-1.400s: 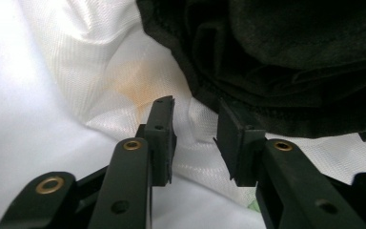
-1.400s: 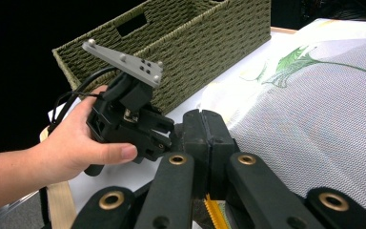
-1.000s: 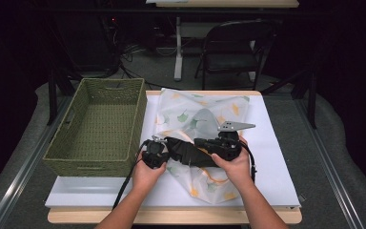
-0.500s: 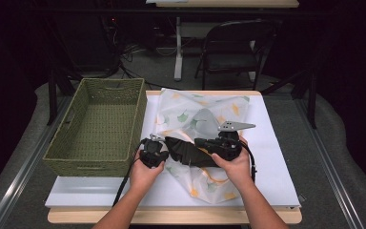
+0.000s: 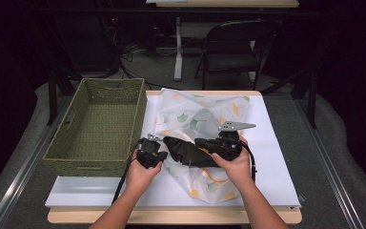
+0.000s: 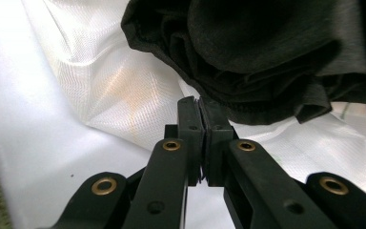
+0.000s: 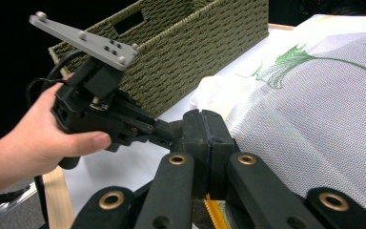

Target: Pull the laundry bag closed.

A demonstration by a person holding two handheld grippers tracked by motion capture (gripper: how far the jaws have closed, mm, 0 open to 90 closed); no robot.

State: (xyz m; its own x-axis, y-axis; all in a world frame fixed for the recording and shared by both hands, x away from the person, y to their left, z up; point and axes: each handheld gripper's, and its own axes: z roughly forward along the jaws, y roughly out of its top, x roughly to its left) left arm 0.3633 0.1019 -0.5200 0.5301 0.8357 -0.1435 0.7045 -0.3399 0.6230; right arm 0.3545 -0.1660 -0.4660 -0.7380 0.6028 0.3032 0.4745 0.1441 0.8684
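Dark cloth garment hangs bunched between left tongs and right tongs, over sheer leaf-print fabric on the surface. Both tongs pressed together; left seems to pinch its edge, right's hold I can't tell. Soft, light, floppy: likely best gripped at hems or corners.

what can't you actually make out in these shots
- High view: where the black cloth meets each claw is hidden by the hands and the claw bodies.
- Left gripper view: the left claw is shut, its tip at the cloth's hem; whether it pinches fabric is unclear. The cloth runs off the top edge.
- Right gripper view: the right claw is shut; its own jaws cover anything held.
- High view: the basket near inner wall is hidden by its rim.
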